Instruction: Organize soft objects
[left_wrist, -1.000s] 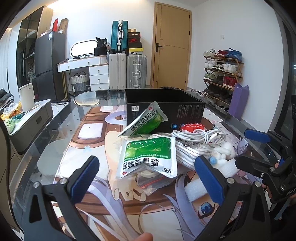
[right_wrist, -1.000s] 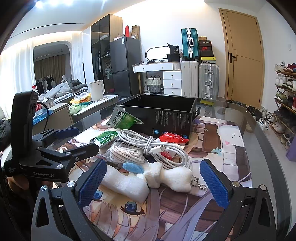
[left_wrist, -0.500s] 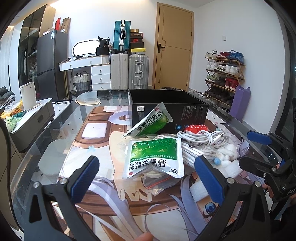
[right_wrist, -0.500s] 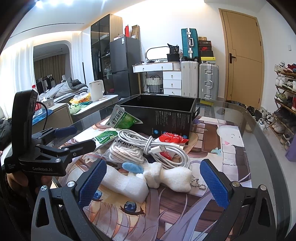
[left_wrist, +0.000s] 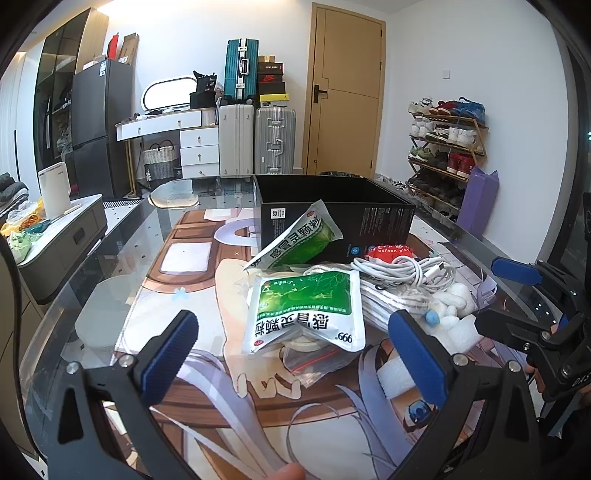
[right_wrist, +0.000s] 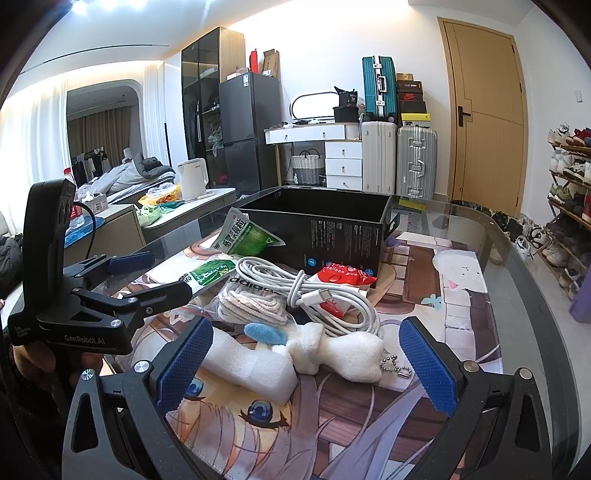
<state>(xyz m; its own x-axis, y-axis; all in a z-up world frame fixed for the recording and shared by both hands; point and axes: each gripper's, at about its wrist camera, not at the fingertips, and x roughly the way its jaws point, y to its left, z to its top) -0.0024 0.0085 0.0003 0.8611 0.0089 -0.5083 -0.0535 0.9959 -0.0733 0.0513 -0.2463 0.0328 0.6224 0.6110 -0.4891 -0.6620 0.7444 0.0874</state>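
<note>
The left gripper (left_wrist: 293, 354) hovers low over the printed mat (left_wrist: 177, 295), level and aimed across the table, its blue-padded jaws spread wide with nothing between them. The right gripper (right_wrist: 304, 363) is posed the same way beside it, jaws wide apart and empty; each gripper shows at the edge of the other's view.

Nearest the right gripper lies a white foam block (right_wrist: 251, 363), its long axis running from near left to far right, one end just beside the left pad. Touching it is a white plush bone (right_wrist: 343, 352) with a ball chain, lying roughly crosswise to the view, its chain end pointing right. A small blue plush piece (right_wrist: 264, 332) rests against the bone's left end.

Straight ahead of the left gripper, a green-and-white medicine sachet (left_wrist: 304, 310) lies flat atop a clear zip bag (left_wrist: 314, 362), its printed text upside down to the camera. Behind it a second sachet (left_wrist: 295, 242) leans tilted against the black box.

Further on sit a bagged coil of white rope (right_wrist: 251, 304), a bundled white USB cable (right_wrist: 325, 295) and a red balloon-glue packet (right_wrist: 341, 275), all touching in one heap.

The open black box (right_wrist: 332, 225) stands behind the heap on the glass table (right_wrist: 517, 258).
</note>
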